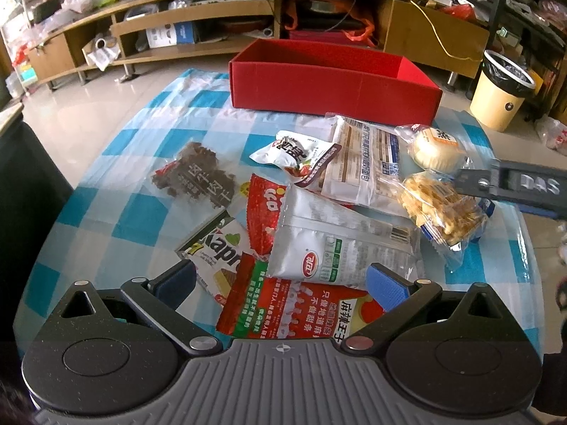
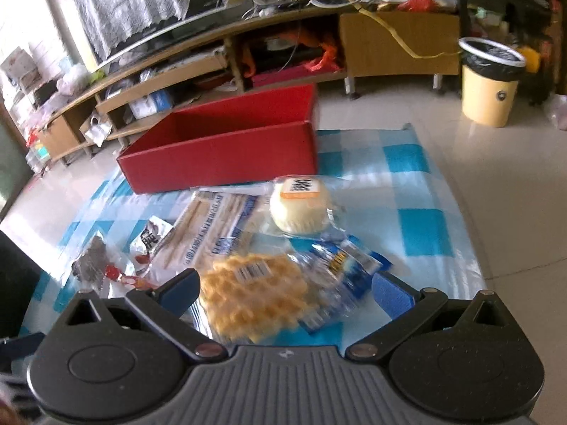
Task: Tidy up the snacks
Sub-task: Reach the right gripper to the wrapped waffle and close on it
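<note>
A: Left wrist view: how is the left gripper (image 1: 281, 285) posed?

B: It hovers low over the snack pile, jaws spread wide and holding nothing. A silver pouch (image 1: 340, 248) and a red packet (image 1: 294, 315) lie between its blue pads.

A: And the right gripper (image 2: 286, 288)?

B: From its own camera, its jaws are also wide apart. They sit either side of a clear waffle pack (image 2: 262, 294), but I cannot tell whether the pads touch it. From the left camera, its grey finger reaches in from the right edge beside that same pack (image 1: 443, 209).

A: Where is there open room?

B: The blue checked cloth (image 1: 117, 219) is bare on the left side of the table, apart from a jerky pack (image 1: 196, 177) lying by itself. The right side of the cloth (image 2: 418, 233) is also uncovered, up to the table edge.

A: What about the containers?

B: A red box (image 1: 333, 85) stands at the far side of the cloth, open at the top. What shows of its inside (image 2: 234, 117) holds nothing. A wrapped bun (image 2: 301, 209) and a long biscuit pack (image 2: 216, 230) lie just before its near wall. A yellow bin (image 2: 487, 81) stands on the floor, well apart.
</note>
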Tool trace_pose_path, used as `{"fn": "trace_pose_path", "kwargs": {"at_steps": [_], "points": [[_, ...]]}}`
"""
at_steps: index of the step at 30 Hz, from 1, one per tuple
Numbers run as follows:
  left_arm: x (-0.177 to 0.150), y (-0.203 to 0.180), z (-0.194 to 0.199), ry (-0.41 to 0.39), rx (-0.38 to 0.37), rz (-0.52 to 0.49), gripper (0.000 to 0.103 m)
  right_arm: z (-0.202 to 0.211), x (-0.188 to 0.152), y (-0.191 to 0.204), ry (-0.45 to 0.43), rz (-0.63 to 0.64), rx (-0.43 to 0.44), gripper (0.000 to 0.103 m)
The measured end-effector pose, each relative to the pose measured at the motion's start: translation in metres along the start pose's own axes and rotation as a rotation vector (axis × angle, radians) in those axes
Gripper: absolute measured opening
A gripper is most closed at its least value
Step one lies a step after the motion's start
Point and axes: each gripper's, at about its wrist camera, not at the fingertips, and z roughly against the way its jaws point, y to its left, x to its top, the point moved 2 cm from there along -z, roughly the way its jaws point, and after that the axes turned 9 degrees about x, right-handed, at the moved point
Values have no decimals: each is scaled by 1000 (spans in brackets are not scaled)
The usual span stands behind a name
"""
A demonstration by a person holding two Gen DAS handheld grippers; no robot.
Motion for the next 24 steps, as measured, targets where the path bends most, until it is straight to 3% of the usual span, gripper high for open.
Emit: {"fn": "trace_pose_path", "kwargs": {"at_steps": [3,8,18,24], "points": [[0,1,-3,10,-1,4,103,-19,8,3,43,-8,5,102],[-1,5,-10,32,-3,14,103,-35,9,-12,135,-181,61,102],[6,11,-2,20,-49,43,103,-28,25,-26,181,-420,139,102],[8,21,7,2,-69,66,103,-33,15,-21,244,-531,94,102]]}}
